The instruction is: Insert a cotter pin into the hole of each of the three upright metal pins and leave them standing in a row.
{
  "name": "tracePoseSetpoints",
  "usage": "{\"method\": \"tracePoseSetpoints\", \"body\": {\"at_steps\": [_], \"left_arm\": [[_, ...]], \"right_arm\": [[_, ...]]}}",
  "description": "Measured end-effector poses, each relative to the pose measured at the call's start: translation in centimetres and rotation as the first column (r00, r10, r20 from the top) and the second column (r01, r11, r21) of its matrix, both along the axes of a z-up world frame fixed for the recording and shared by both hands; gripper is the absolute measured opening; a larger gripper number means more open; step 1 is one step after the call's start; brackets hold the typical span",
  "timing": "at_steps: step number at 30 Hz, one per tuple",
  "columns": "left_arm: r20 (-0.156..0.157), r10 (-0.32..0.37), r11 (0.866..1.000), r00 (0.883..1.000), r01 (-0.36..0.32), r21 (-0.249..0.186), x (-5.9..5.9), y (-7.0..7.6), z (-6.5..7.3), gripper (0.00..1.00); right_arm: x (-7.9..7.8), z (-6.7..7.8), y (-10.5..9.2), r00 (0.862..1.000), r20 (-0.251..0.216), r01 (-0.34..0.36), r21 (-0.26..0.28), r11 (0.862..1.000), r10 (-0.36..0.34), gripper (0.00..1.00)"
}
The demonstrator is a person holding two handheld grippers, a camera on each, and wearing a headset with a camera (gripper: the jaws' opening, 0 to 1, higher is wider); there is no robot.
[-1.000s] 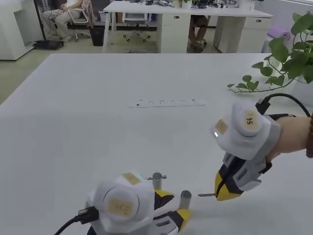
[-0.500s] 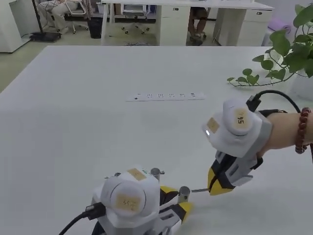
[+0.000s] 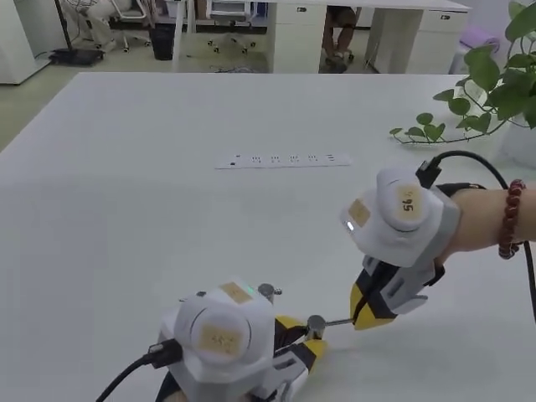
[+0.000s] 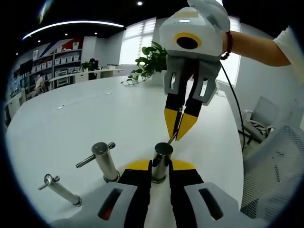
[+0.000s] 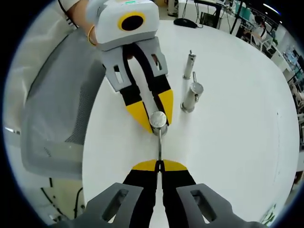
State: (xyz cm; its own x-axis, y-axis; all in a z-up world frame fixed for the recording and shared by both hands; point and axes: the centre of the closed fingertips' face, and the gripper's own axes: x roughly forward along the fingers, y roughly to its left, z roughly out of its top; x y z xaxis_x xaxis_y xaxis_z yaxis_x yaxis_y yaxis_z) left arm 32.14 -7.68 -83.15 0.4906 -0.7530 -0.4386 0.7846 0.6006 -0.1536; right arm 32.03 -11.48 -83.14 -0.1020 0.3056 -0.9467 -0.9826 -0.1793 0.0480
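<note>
Three metal pins (image 4: 105, 161) stand, two holding cotter pins (image 4: 85, 162). Left gripper (image 5: 153, 111) clamps the third metal pin (image 4: 162, 159); right gripper (image 5: 159, 165) pinches a cotter pin (image 5: 160, 142) against it. Power strip (image 3: 283, 159) far.

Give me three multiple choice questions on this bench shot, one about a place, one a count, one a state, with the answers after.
1. Where is the power strip?
A) on the table, beyond the left hand-held gripper and right hand-held gripper
B) between two jaws
C) on the floor

2. How many metal pins carry a fitted cotter pin?
A) none
B) two
C) three

3. What state is the right hand-held gripper in?
A) open, empty
B) shut on the loose cotter pin
C) shut on a metal pin

1 A: it lies mid-table, past both.
2 B: two free pins have one through the top; the third, in the left hand-held gripper, has only the loose one's tip at its top.
3 B: its jaws pinch the loose cotter pin.
</note>
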Motion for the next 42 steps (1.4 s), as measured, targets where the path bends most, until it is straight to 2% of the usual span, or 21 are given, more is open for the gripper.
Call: {"method": "tracePoseSetpoints", "body": {"at_steps": [13,23,28,42], "left_arm": [[-0.007,-0.010,1.000,1.000,0.010,-0.006,0.0,0.0,0.0,0.12],[0.009,-0.028,1.000,1.000,0.028,0.000,0.0,0.0,-0.1,0.12],[0.008,-0.031,1.000,0.999,0.031,-0.003,0.0,0.0,-0.1,0.12],[-0.004,-0.020,1.000,1.000,0.020,-0.014,-0.1,-0.1,-0.1,0.12]], "right_arm": [[-0.1,0.6,0.3,1.000,0.011,-0.017,0.024,1.000,0.017,0.04],[-0.1,0.6,1.1,0.998,0.028,-0.064,0.041,0.997,0.063,0.04],[-0.1,0.6,1.4,0.996,0.034,-0.080,0.047,0.996,0.079,0.04],[-0.5,0.6,2.7,0.997,0.028,-0.072,0.065,0.995,0.070,0.04]]}}
